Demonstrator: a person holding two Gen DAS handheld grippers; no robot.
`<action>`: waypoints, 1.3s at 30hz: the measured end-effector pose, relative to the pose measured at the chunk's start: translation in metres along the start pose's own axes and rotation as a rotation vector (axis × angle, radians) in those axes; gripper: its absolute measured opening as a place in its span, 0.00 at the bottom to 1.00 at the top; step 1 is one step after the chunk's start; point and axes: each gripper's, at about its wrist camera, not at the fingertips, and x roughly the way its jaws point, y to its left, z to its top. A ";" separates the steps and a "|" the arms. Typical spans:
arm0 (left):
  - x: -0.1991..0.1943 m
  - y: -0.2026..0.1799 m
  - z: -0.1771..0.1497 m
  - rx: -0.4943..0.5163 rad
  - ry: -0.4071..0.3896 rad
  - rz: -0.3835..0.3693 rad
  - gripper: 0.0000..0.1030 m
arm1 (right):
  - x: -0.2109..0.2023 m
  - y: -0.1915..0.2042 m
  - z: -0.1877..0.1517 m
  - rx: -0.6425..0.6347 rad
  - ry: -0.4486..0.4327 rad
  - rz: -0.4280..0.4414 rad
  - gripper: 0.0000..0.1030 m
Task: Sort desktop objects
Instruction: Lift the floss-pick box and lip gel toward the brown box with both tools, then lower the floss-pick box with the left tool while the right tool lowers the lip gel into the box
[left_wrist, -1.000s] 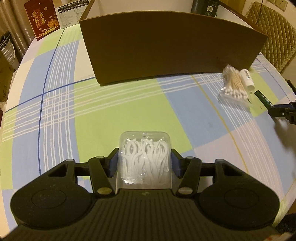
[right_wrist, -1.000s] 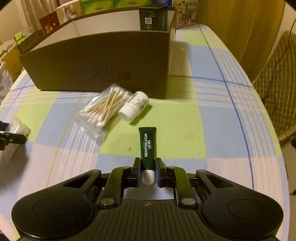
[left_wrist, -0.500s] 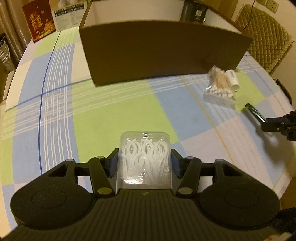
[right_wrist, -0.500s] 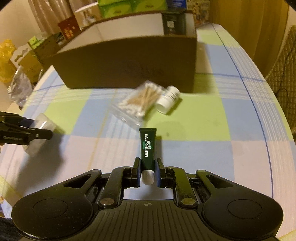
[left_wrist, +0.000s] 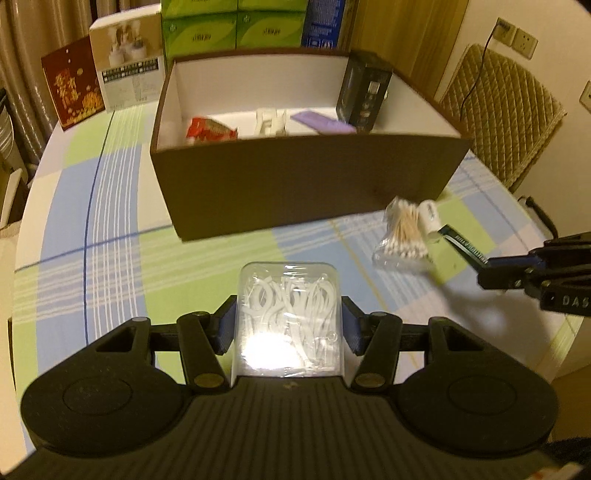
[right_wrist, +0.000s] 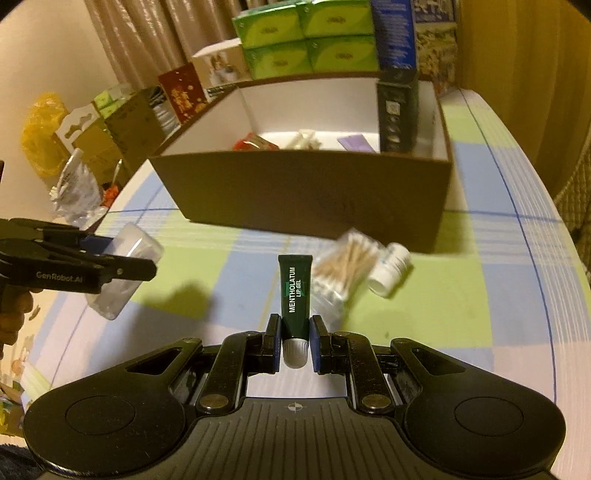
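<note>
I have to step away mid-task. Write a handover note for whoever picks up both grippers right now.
Left gripper: shut on the clear plastic box of white floss picks, held above the table.
Right gripper: shut on the dark green lip gel tube, gripped near its white cap.
Brown cardboard box: open, already holds a red packet, a purple item and a black carton.
Left to do: drop both held items in, then the bag of cotton swabs and the small white bottle lying on the checked tablecloth.
</note>
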 end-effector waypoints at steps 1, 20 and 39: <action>-0.002 0.000 0.002 0.000 -0.007 -0.002 0.51 | 0.000 0.001 0.002 -0.005 -0.003 0.003 0.12; -0.019 -0.001 0.063 0.010 -0.124 -0.030 0.51 | -0.005 0.010 0.061 -0.082 -0.092 0.022 0.12; 0.005 0.003 0.150 0.005 -0.195 -0.044 0.51 | 0.014 -0.015 0.147 -0.070 -0.170 0.009 0.12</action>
